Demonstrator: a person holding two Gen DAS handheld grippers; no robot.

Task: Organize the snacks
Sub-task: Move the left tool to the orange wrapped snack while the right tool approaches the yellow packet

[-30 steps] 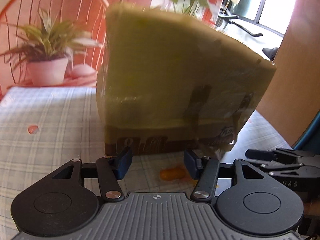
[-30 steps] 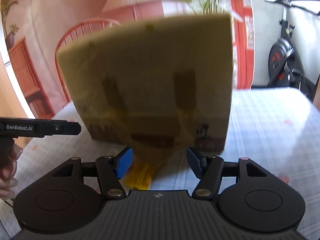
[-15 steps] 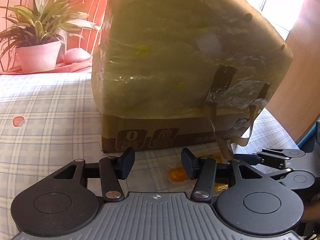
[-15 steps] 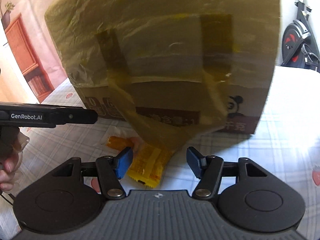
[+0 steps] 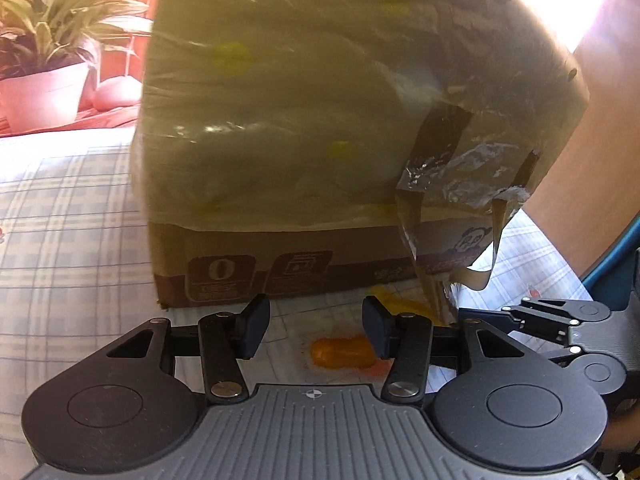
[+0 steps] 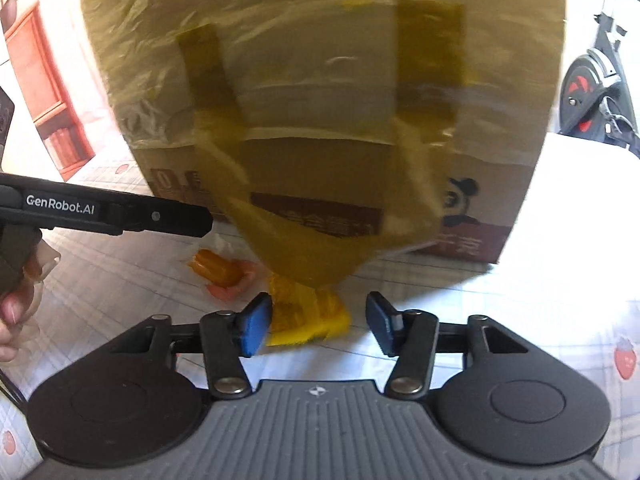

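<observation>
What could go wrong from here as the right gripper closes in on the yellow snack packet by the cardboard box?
The right gripper is closing with the yellow packet off-centre, against the left of its fingers; it may pinch only an edge. Loose tape hanging off the cardboard box overlaps the packet and could get caught. The left gripper nearby crowds the orange snack.

Two wrist fisheyes angled down at the table, close to the cardboard box [image 5: 280, 264] — shared, seen from neighbouring corners

"GenRobot.AI" on left gripper [image 6: 120, 216]; "0" on cardboard box [image 5: 218, 270].
</observation>
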